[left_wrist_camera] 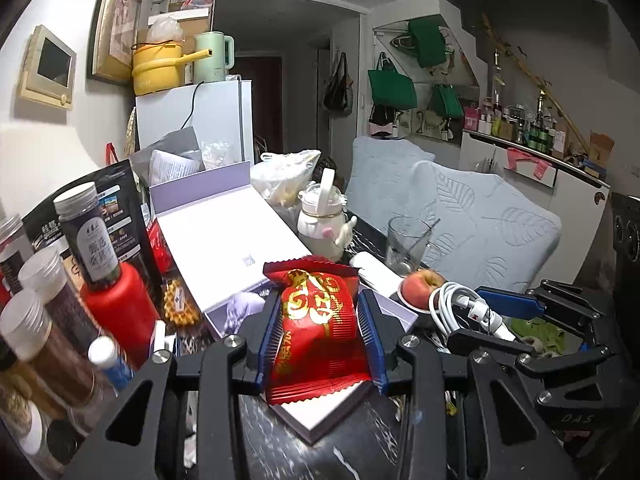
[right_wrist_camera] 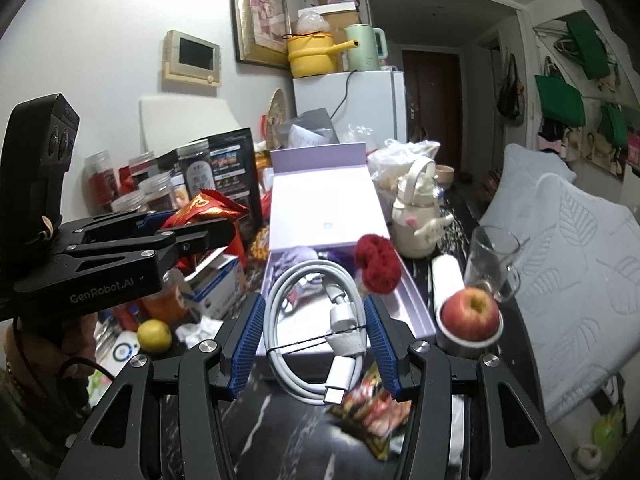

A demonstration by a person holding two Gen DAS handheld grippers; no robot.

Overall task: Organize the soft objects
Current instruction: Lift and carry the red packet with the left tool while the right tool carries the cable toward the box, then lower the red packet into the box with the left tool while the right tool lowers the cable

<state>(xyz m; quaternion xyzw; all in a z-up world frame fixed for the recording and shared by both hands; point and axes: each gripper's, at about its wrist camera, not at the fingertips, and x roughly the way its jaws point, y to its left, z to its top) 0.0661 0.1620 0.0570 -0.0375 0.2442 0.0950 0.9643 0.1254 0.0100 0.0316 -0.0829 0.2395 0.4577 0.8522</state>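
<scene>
Red snack packet point(left_wrist_camera: 318, 320) with gold print is clamped upright between the blue pads of the left gripper point(left_wrist_camera: 318, 334), held in the air above the near end of the open lilac box point(left_wrist_camera: 224, 240). Coiled white cable point(right_wrist_camera: 308, 320), tied with a thin black band, is pinched between the pads of the right gripper point(right_wrist_camera: 312, 340), also off the counter point(right_wrist_camera: 280, 432) and over the box's near edge. Inside the box: a red fluffy item point(right_wrist_camera: 378, 260) toward its right wall, a pale purple soft item point(right_wrist_camera: 294, 258) beside it toward the left wall. Just right of the box: an apple point(right_wrist_camera: 472, 314) on a white dish, a clear glass mug point(right_wrist_camera: 490, 262) behind it, and a cream bottle with a loop handle point(right_wrist_camera: 416, 216) farther back. Left of the box: lidded jars point(left_wrist_camera: 36, 304), a red bottle point(left_wrist_camera: 116, 308), a yellow fruit point(right_wrist_camera: 154, 336). Another snack packet point(right_wrist_camera: 376, 408) lies on the counter below the cable, in front of the box.
</scene>
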